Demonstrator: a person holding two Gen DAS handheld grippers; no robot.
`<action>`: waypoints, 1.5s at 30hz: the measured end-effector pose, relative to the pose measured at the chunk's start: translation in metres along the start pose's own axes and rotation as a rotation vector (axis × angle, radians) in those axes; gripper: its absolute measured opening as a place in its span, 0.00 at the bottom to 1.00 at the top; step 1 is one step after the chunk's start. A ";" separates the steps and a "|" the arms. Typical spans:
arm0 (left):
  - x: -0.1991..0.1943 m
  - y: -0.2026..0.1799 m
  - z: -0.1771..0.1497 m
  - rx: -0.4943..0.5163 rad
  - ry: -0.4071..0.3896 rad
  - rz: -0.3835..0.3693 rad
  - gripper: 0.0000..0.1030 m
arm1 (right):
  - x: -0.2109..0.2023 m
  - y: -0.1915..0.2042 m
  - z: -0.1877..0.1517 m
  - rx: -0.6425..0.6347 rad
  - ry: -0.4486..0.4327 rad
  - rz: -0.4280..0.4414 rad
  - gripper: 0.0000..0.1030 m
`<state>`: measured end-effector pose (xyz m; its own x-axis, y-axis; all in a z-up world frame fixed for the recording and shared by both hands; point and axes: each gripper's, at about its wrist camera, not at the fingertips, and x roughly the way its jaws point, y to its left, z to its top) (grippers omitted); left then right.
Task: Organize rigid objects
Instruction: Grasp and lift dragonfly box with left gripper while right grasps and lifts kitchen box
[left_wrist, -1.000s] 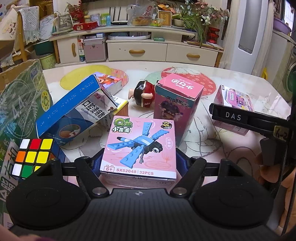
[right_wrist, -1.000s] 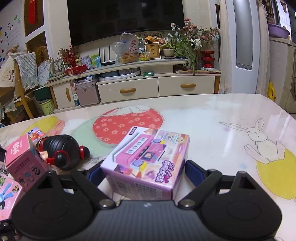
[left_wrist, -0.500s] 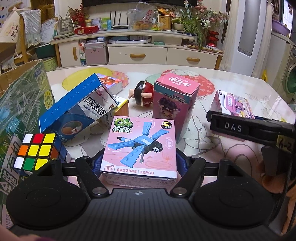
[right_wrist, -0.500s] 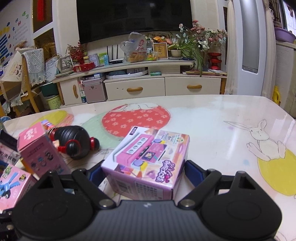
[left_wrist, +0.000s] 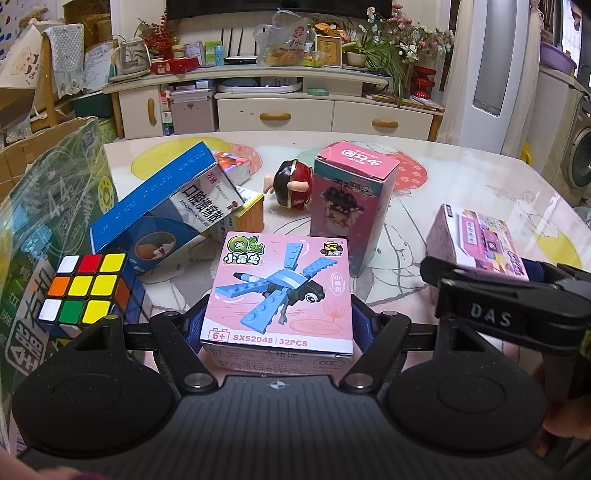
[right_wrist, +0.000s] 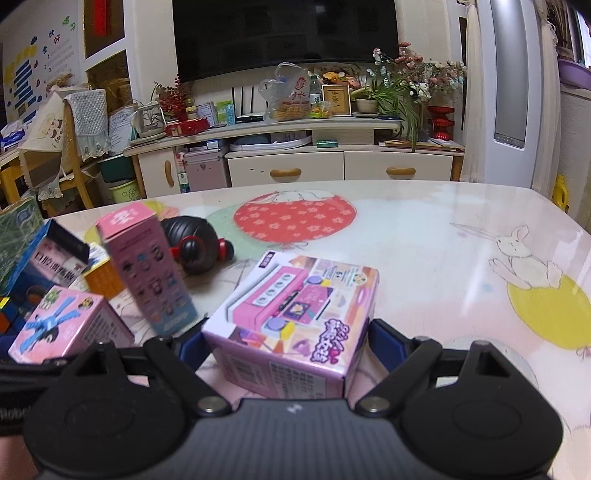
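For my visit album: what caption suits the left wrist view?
Left gripper clasps a pink dragonfly brick-set box among a Rubik's cube and toy boxes.

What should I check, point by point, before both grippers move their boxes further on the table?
1. Dragonfly box sits between the fingers of the left gripper: ok.
2. Pink oven box sits between the fingers of the right gripper: ok.
3. Pads really press on each box: cannot tell; the contact is hidden by the boxes.
4. Space between the two grippers: not ok; in the left wrist view the right one is very near the left one.
5. Tall pink box stands close beside the oven box: not ok, it could be knocked.
6. Table to the right of the oven box is bare: ok.
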<state>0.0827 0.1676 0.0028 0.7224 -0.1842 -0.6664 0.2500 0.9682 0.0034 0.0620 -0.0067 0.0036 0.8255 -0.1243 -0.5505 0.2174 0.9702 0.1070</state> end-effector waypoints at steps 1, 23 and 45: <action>-0.001 0.001 -0.001 0.000 -0.001 0.000 0.89 | -0.001 0.000 -0.001 -0.001 0.001 0.001 0.86; -0.022 0.013 -0.009 -0.018 -0.002 -0.072 0.88 | -0.054 0.023 -0.020 -0.066 0.029 0.005 0.78; -0.111 0.059 0.034 -0.046 -0.182 -0.121 0.85 | -0.117 0.078 0.005 -0.178 -0.080 0.046 0.77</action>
<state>0.0391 0.2395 0.1026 0.7945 -0.3233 -0.5141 0.3154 0.9431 -0.1057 -0.0155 0.0823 0.0803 0.8727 -0.0885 -0.4802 0.0892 0.9958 -0.0215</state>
